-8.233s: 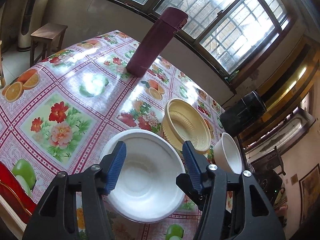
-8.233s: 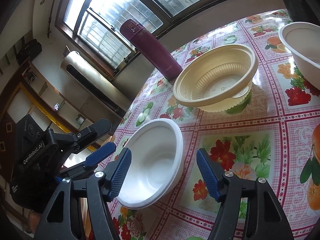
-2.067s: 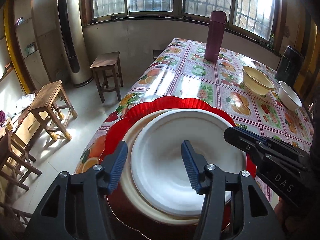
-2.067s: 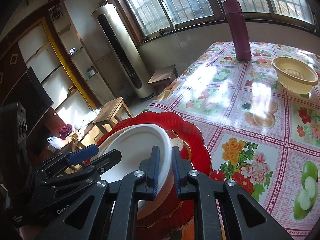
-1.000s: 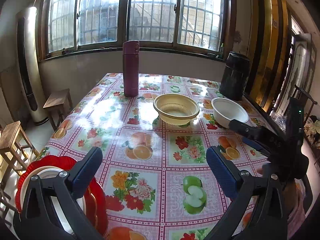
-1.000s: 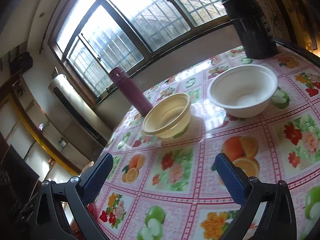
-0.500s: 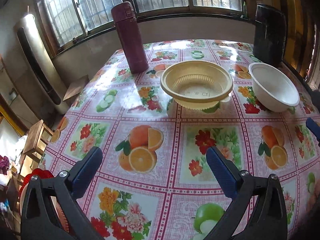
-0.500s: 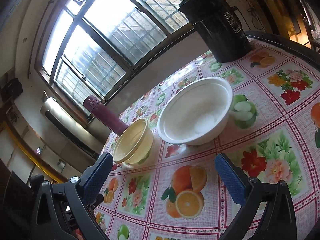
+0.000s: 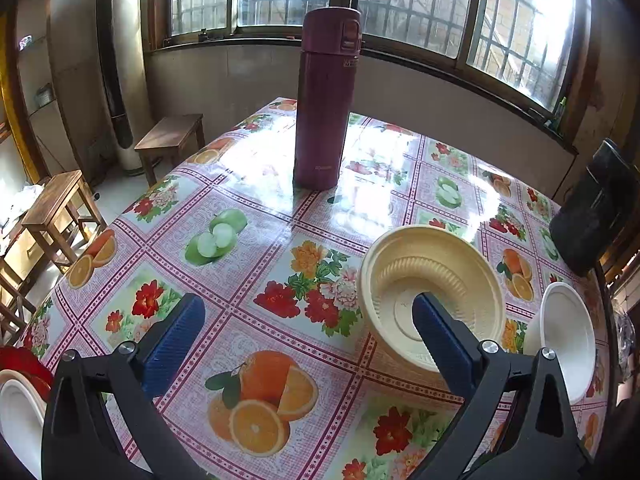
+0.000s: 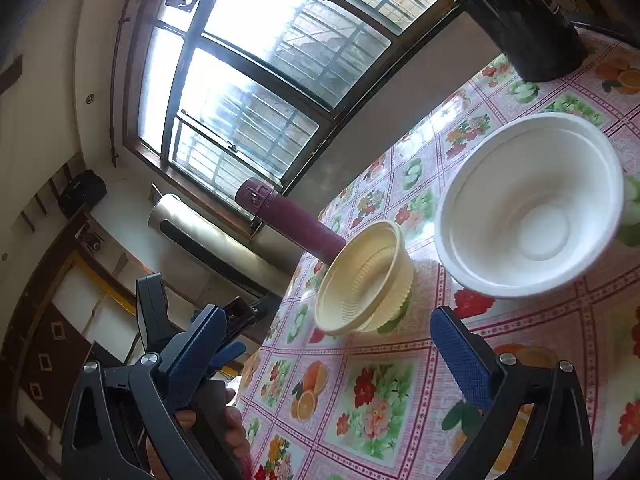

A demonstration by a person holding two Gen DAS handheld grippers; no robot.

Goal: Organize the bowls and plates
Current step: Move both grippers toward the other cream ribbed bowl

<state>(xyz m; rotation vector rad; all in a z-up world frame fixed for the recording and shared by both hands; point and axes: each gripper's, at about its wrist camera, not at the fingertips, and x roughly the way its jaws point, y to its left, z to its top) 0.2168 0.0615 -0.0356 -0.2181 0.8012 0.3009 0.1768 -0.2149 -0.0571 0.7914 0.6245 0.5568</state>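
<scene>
On the table point(image 9: 280, 216), a ribbed bowl point(image 9: 430, 296) is set at 4 o'clock from the flask point(image 9: 325, 96). A smooth bowl point(image 9: 568, 336) lies just beside it at 4 o'clock.

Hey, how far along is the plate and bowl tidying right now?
Partly done: a white dish already sits on the red plate at the table's near-left corner. Nothing is in hand; the left gripper and right gripper are both open and empty. Left to do: the yellow bowl and the white bowl stand apart on the tablecloth, beside each other.
</scene>
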